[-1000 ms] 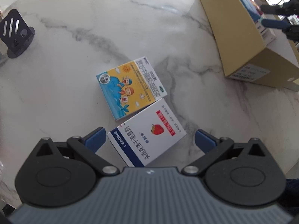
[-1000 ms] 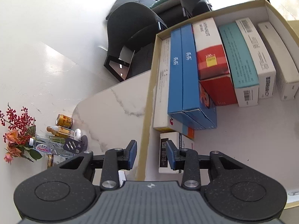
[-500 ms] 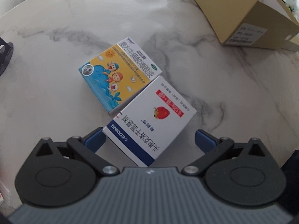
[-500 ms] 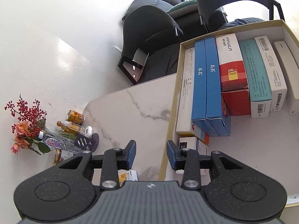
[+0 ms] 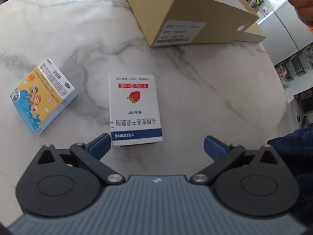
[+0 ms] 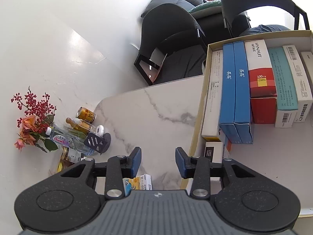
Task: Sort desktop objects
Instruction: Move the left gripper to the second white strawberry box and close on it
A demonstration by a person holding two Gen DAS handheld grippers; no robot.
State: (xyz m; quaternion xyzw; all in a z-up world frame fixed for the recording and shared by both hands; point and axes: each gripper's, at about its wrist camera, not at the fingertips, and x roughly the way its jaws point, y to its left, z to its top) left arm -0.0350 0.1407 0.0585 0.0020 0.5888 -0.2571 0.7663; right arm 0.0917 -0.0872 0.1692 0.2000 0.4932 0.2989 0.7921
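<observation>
Strawberry-printed white box (image 5: 135,109), which a second ago lay at a slant with a corner against the cartoon-printed yellow box (image 5: 42,96), now sits square to the left wrist camera and clear of that box, and the left gripper (image 5: 156,145) has swung so its fingers frame the near, blue-banded end. Both boxes lie flat on the marble table (image 5: 205,90), the strawberry one in the middle, the yellow one off to its left, and neither is in the tan cardboard carton (image 5: 187,17) that stands further back to the right. The left fingers are spread wide, the left pad just beside the box's near corner and the right pad well apart from it, with nothing held. Seen from the right wrist, the right gripper (image 6: 158,161) hangs above the carton's edge, fingers moderately apart and empty; the carton already holds a row of upright packets, so free space looks limited to its nearer part. One risk is that closing off-centre would push the flat box sideways on the smooth marble rather than grip it. A low, thin box could also slip from the pads.
</observation>
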